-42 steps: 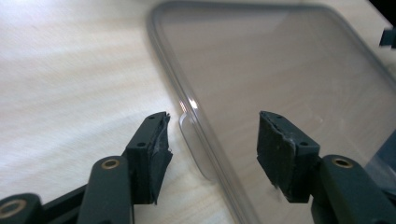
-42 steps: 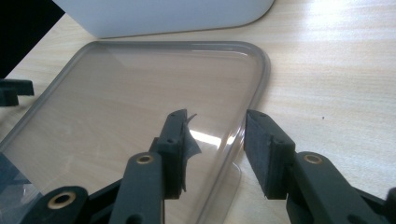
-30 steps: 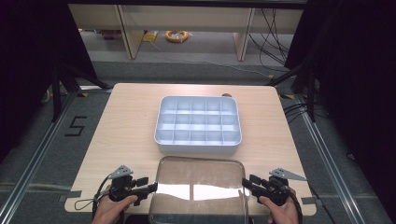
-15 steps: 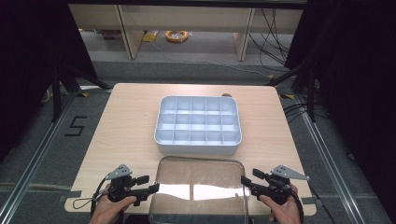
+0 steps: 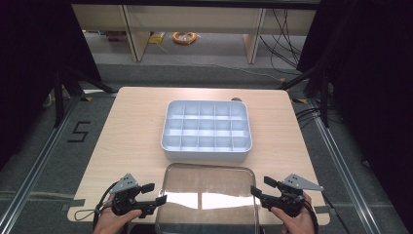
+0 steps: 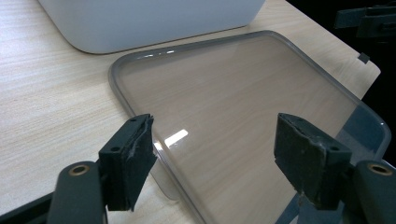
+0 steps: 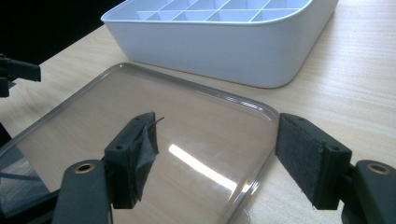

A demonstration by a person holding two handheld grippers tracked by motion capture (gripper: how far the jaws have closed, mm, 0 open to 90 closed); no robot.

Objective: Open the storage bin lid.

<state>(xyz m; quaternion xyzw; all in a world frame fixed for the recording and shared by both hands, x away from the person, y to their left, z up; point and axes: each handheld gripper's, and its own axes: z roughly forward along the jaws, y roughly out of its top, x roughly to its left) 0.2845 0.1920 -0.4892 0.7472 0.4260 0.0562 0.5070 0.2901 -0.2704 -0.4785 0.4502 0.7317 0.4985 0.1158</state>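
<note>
While both jaws have just been opening, one clear lid (image 5: 209,195) lies flat at the table's (image 5: 131,126) near edge, between left gripper (image 5: 156,194) and right gripper (image 5: 259,187); pads apparently off its edges. One white tray (image 5: 207,130) just beyond.

Looks like a lab or test cell I'm working in: my wooden table (image 5: 136,126) stands alone on grey carpet, black curtains (image 5: 375,87) close in left and right of it, metal floor rails (image 5: 341,165) run along both its sides, a taped "5" (image 5: 78,131) sits left of it, loose cables (image 5: 287,29) and a coiled orange cord (image 5: 184,37) lie beyond its far edge by bare shelf legs
</note>
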